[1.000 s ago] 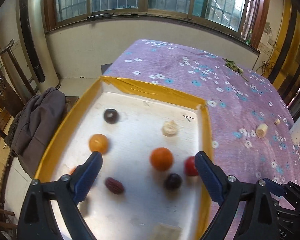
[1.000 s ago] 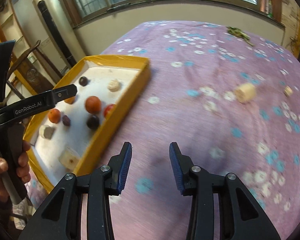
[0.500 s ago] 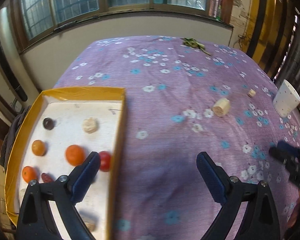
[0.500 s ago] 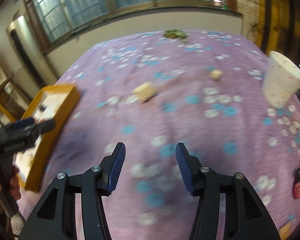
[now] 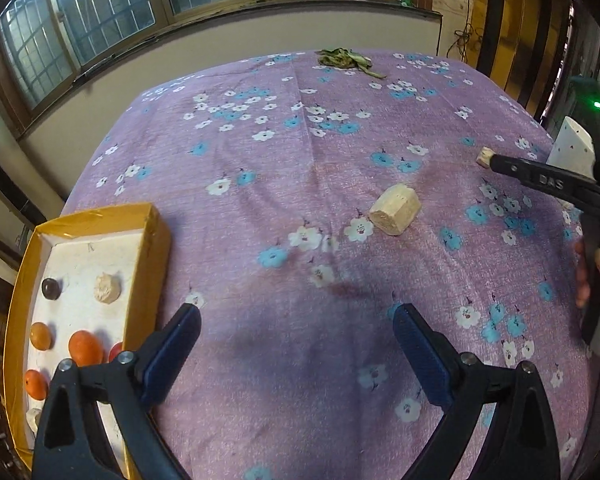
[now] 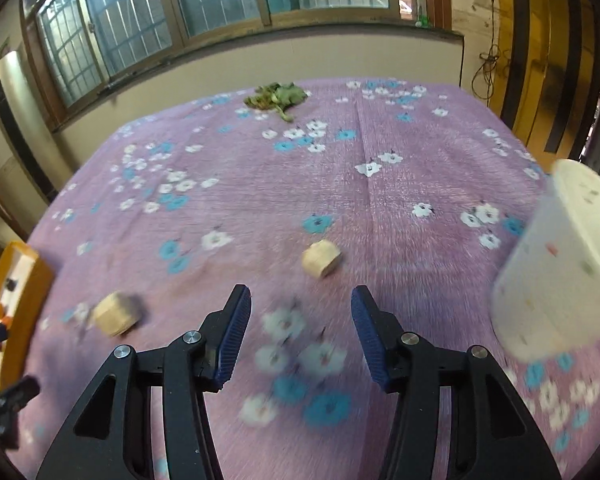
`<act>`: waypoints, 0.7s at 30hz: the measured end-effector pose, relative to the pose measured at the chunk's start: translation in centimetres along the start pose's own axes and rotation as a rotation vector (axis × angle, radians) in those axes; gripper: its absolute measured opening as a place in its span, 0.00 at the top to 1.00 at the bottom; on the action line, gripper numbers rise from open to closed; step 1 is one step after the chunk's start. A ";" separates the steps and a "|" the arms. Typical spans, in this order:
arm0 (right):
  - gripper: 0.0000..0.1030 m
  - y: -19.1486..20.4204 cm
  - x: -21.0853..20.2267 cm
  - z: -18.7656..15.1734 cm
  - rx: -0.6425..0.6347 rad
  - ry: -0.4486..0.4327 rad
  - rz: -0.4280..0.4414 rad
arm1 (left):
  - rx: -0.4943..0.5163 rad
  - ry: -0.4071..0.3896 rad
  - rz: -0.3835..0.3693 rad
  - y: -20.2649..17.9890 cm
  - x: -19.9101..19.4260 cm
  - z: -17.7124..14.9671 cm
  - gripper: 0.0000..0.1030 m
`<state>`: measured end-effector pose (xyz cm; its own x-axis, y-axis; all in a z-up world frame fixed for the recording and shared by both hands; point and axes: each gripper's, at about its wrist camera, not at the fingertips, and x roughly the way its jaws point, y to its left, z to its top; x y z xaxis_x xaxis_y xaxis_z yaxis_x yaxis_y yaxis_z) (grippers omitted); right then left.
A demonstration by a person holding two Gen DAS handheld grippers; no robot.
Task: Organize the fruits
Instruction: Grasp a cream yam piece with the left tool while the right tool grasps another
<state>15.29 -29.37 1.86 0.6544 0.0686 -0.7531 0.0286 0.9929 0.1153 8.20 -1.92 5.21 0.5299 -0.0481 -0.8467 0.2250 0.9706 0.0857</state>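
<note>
- L gripper [image 5: 296,334]: jaws wide, empty; has swung off yellow tray [image 5: 158,240] twd open cloth.
- R gripper [image 6: 300,320]: jaws wide, empty; now nearing small beige chunk [image 6: 322,263].
- Larger beige chunk [image 5: 395,214]: mid-cloth, apart from tray; prob. next pickups.
- Fruits [image 5: 85,347]: in tray.

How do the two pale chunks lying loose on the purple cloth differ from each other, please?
In the left wrist view, the larger pale chunk lies near the middle of the cloth, while the smaller pale chunk sits farther off towards the white cup. The larger one lies apart from both tongs; the smaller one shows right at the tip of the right tongs. Both are beige, blunt-cut pieces, outside the yellow tray.
</note>
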 end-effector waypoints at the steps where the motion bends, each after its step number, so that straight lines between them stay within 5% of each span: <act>1: 0.50 -0.2 0.4 0.2 0.000 0.000 0.003 | 0.001 0.003 0.000 -0.1 0.2 0.2 0.04; 5: 0.51 -0.7 1.8 0.8 -0.023 0.004 0.025 | -0.001 0.014 -0.006 -0.4 1.0 1.1 0.04; 8: 0.77 -0.4 2.9 0.7 -0.067 0.045 0.011 | 0.010 0.014 -0.011 -1.0 1.6 1.9 0.04; 21: 0.79 -0.3 -0.3 -0.9 -0.007 -0.016 0.084 | 0.071 -0.037 -0.091 -4.5 5.7 5.9 0.07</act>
<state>14.42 -29.62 1.42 0.6662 0.1504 -0.7304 -0.0321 0.9843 0.1735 15.02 -7.96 3.04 0.5344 -0.1453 -0.8326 0.3303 0.9427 0.0475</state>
